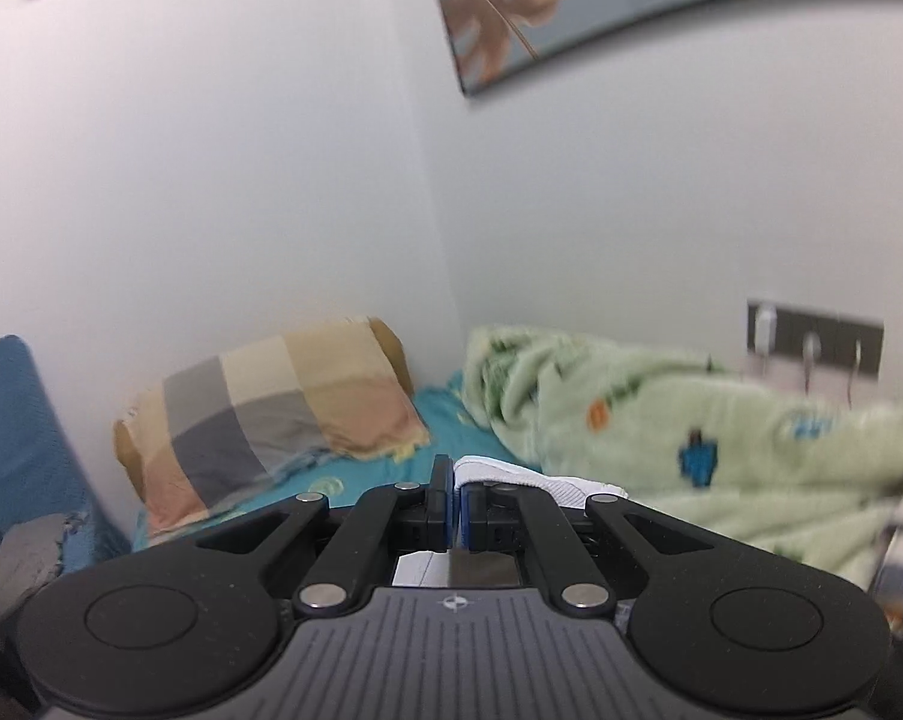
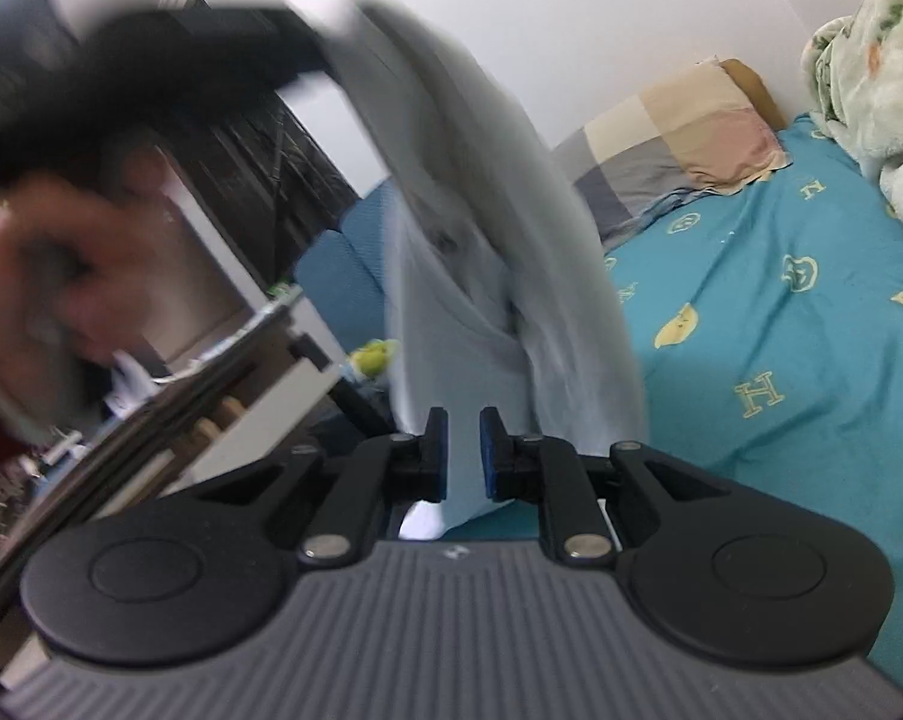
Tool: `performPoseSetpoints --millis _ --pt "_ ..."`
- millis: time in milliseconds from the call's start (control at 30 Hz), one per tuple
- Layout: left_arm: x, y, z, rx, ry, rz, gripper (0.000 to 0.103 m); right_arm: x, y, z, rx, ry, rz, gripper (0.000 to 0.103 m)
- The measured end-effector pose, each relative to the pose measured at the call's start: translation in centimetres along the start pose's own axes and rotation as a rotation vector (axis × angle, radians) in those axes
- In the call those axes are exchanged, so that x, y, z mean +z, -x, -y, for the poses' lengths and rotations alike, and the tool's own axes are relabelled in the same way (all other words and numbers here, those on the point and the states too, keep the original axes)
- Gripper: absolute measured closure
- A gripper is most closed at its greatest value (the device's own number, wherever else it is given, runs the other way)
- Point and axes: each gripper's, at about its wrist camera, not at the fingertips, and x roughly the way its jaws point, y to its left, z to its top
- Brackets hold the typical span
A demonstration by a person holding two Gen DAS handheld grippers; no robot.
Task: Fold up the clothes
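A pale grey-white garment (image 2: pixel 481 228) hangs stretched above the bed. In the right wrist view it runs from a blurred black shape at the upper left, my left gripper (image 2: pixel 199 42), down into my right gripper (image 2: pixel 463 450), whose jaws stand narrowly apart with the cloth filling the gap. A blurred hand (image 2: pixel 43 276) shows at the left. In the left wrist view my left gripper (image 1: pixel 454 480) is shut. A white edge of the garment (image 1: pixel 529 480) is pinched at its tips and trails off to the right. This gripper is raised, looking toward the room corner.
The bed has a teal printed sheet (image 2: pixel 781 312), a plaid pillow (image 1: pixel 271 414) at the corner and a crumpled green blanket (image 1: pixel 661 420) along the wall. A hook rack (image 1: pixel 811 336) and a framed picture (image 1: pixel 511 12) hang on the wall. A blue chair (image 1: pixel 13 420) and white furniture (image 2: pixel 241 408) stand beside the bed.
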Motion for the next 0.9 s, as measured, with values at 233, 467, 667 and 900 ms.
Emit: performPoseSetpoints --millis 233,467,667,900 --pt "1.3 9.2 -0.3 -0.040 0.055 0.048 0.100 0.8 -0.5 1.2 -0.096 -0.030 0.052 0.088" --pt "-5.6 14.7 -3.4 -0.043 0.244 0.021 0.100 3.3 1.8 2.8 -0.165 -0.081 0.131 0.088" --pt "-15.7 15.7 -9.1 0.010 0.496 -0.028 0.100 3.8 -2.3 4.8 -0.204 -0.100 -0.046 0.088" --pt "-25.2 14.6 -15.2 0.086 0.673 -0.048 0.100 0.4 -8.7 6.3 -0.365 0.049 -0.281 0.088"
